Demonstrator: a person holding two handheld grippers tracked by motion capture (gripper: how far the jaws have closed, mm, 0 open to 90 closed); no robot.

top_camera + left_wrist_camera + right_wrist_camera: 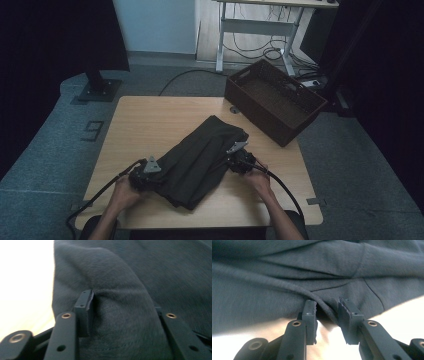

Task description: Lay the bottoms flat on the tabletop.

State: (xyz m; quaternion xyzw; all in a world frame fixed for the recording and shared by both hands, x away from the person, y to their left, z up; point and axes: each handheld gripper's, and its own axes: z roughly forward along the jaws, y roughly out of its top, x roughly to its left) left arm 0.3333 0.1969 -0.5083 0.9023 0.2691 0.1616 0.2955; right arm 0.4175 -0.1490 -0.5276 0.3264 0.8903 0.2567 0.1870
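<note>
A dark grey garment [200, 155] lies folded in a long diagonal bundle on the wooden table [150, 120]. My left gripper [152, 175] is at the bundle's lower left edge. In the left gripper view a thick roll of the garment [130, 277] bulges between the jaws of the left gripper [121, 307], and the left pad [85, 307] presses into it. My right gripper [235, 160] is at the bundle's right edge. In the right gripper view the garment's hem [322, 302] runs between the tips of the right gripper [327, 305], with a gap showing between the pads.
A dark woven basket [272, 100] sits at the table's far right corner, hanging over the edge. Bare tabletop lies to the left of and behind the garment. On the floor beyond are a monitor stand base [100, 90] and a desk frame with cables [260, 30].
</note>
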